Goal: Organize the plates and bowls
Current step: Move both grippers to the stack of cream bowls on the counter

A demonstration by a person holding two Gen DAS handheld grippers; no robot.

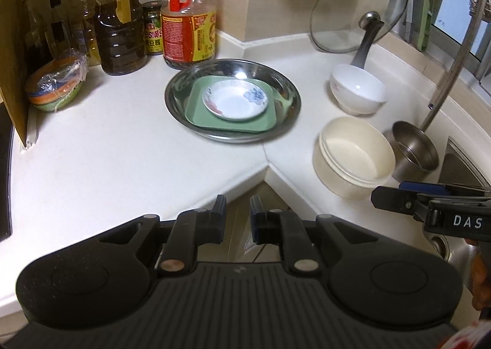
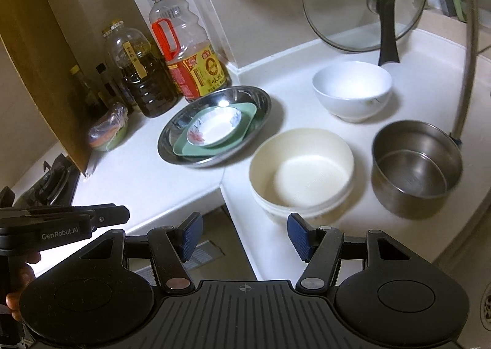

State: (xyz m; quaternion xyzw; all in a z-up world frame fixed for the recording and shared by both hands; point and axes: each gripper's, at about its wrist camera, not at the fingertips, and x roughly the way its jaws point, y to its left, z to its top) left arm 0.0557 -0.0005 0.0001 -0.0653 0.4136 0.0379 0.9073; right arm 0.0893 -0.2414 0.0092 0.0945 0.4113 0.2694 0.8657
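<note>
**Dishes sorted on a corner counter, both grippers empty**

A white counter [image 1: 107, 149] wraps round an inside corner of a kitchen, with beige tiled walls behind and a sink at the right edge. Oil bottles [image 1: 119, 20] stand along the back wall at left, and a wrapped stack of coloured bowls [image 1: 56, 85] sits in front of them. A glass lid [image 1: 359, 8] leans against the wall at the far right.

Near the corner, a steel plate [image 1: 232, 100] holds a green square plate [image 1: 196, 109], and a small flowered dish [image 1: 234, 99] lies on top of that. To their right stand three separate vessels: a white bowl [image 2: 352, 89] at the back, a cream bowl [image 2: 302, 171] nearest the counter edge, seemingly nested in another one, and a steel pot [image 2: 417, 166] just beside it toward the sink.

The left gripper [image 1: 238, 211] hovers off the counter edge, its jaws nearly together with nothing between them. The right gripper [image 2: 245, 234] hangs just short of the cream bowl, jaws parted wide and holding nothing; its pads touch no dish. A hand shows behind each tool at the frame edges.
</note>
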